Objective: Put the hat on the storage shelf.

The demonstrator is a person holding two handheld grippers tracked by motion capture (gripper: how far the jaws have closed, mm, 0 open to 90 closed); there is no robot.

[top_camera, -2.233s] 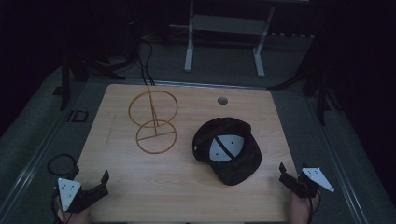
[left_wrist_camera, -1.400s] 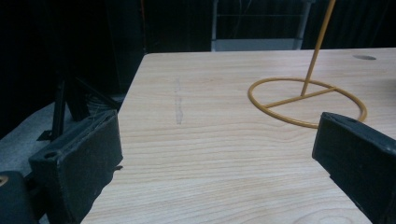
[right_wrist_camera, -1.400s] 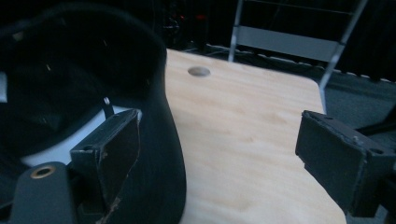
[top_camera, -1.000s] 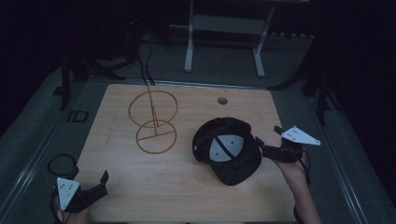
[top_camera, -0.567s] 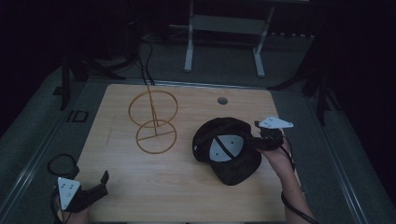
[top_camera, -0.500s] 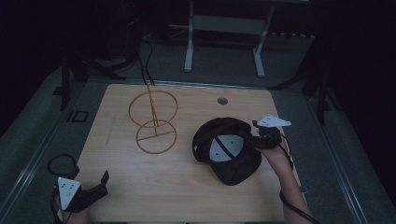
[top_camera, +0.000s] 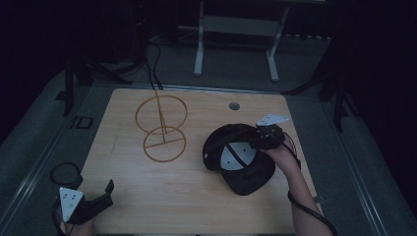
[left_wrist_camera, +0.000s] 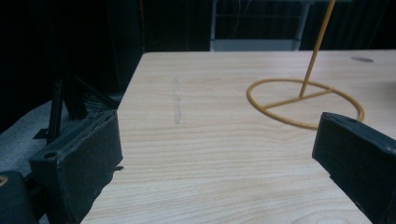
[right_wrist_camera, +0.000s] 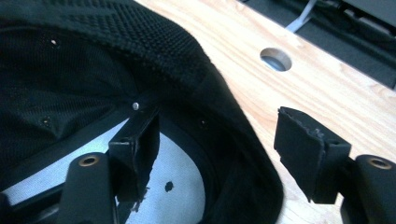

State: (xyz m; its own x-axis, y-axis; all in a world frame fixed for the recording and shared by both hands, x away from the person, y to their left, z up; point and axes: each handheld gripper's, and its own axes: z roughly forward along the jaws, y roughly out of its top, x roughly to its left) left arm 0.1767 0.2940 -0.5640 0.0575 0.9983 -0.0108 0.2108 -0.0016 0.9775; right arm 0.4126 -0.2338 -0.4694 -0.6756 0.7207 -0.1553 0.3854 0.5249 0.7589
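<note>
A black cap (top_camera: pixel 241 164) lies upside down on the right part of the wooden table (top_camera: pixel 196 196), its pale lining facing up. My right gripper (top_camera: pixel 250 138) stands open at the cap's far right rim. In the right gripper view one jaw is inside the cap (right_wrist_camera: pixel 70 70) and the other is outside over the wood, so the right gripper (right_wrist_camera: pixel 215 122) straddles the rim without pinching it. My left gripper (top_camera: pixel 107 193) rests open at the table's front left corner, well away from the cap. Between the left gripper (left_wrist_camera: pixel 217 135) jaws there is only bare wood.
A yellow wire stand (top_camera: pixel 162 130) with a ring base and an upper ring stands left of the cap; its base (left_wrist_camera: pixel 306 102) lies ahead of the left gripper. A round hole (top_camera: pixel 234 105) is in the table near the far edge. Dark floor and a metal frame lie beyond.
The right gripper has travelled from the table's front right corner up and left to the cap, and its jaws now straddle the rim. The left gripper has stayed put.
</note>
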